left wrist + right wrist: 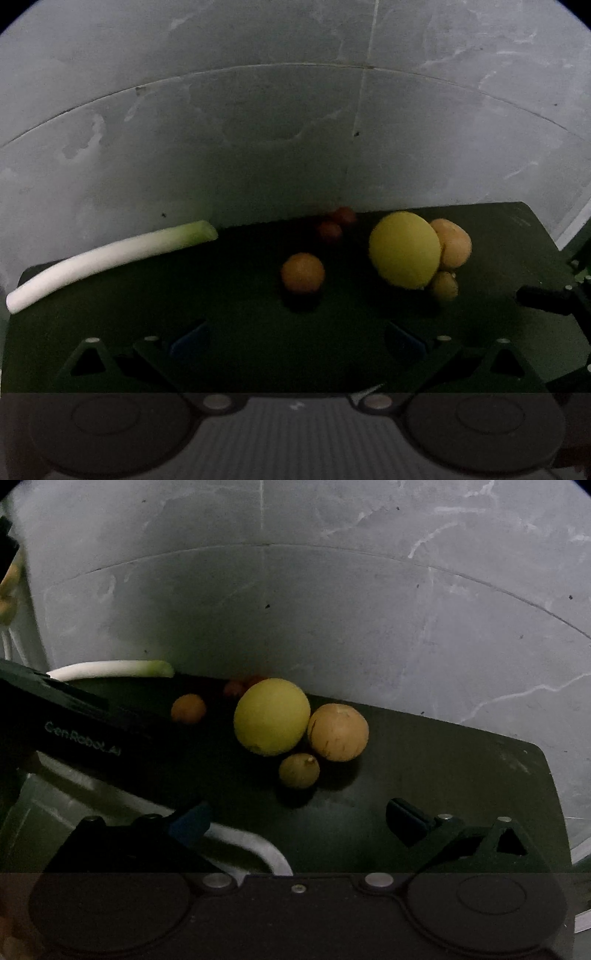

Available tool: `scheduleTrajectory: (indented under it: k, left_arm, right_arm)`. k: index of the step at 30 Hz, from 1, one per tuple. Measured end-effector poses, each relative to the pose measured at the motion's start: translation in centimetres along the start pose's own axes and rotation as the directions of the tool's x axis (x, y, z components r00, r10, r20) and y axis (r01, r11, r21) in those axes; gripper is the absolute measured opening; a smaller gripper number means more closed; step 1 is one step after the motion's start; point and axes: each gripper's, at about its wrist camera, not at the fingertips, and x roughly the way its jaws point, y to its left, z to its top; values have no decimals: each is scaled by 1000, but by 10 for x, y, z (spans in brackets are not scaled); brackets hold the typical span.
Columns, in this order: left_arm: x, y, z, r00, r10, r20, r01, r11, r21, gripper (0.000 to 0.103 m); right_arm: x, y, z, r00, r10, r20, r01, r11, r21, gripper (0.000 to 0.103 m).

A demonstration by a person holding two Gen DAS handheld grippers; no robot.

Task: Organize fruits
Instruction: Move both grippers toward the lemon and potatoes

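On a dark green tray [147, 314] lie a large yellow fruit [404, 250], a tan round fruit [452, 242] behind it, a small yellowish fruit [445, 284], an orange [303, 272] and two small red fruits [336, 223]. A leek [107, 258] lies at the tray's left. My left gripper [295, 339] is open and empty, in front of the orange. My right gripper [297, 821] is open and empty, in front of the small yellowish fruit [299, 771], the yellow fruit [272, 716] and the tan fruit [338, 732]. The orange [188, 708] lies further left.
The tray [461, 775] stands on a grey marbled floor [258, 147]. The left gripper's black body [66, 723] crosses the right wrist view at left. The leek [110, 669] shows behind it. A white rim [255, 845] lies under the right gripper's left finger.
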Motion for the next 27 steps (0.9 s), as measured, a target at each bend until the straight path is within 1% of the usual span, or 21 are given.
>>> scheduleTrajectory:
  k: [5, 7, 13, 16, 17, 19, 21, 27]
  left_arm:
    - [12, -1, 8, 999, 26, 18, -26, 1000, 6, 102]
    - [14, -1, 10, 999, 26, 37, -26, 1000, 11, 102]
    - [23, -5, 13, 997, 35, 76, -40, 997, 66, 100]
    - [24, -7, 14, 996, 34, 83, -41, 996, 81, 95]
    - [23, -7, 14, 996, 28, 85, -35, 996, 80, 93]
    - [23, -7, 14, 996, 16, 90, -23, 997, 77, 91]
    - [24, -6, 14, 996, 10, 94, -16, 997, 72, 84]
    - [27, -4, 15, 995, -13, 95, 8, 999, 52, 70]
  right_arm:
    - [9, -2, 3, 1000, 7, 3, -7, 1000, 11, 90]
    - [12, -2, 4, 1000, 10, 2, -10, 1000, 12, 87]
    - [19, -3, 7, 1000, 10, -2, -10, 1000, 24, 78]
    - [22, -4, 9, 1000, 14, -1, -14, 999, 35, 74]
    - [23, -4, 9, 1000, 15, -2, -15, 999, 36, 71]
    - [24, -4, 9, 1000, 17, -2, -17, 999, 37, 68]
    - [24, -4, 9, 1000, 22, -7, -22, 999, 37, 60]
    - [26, -4, 9, 1000, 21, -5, -21, 999, 41, 51]
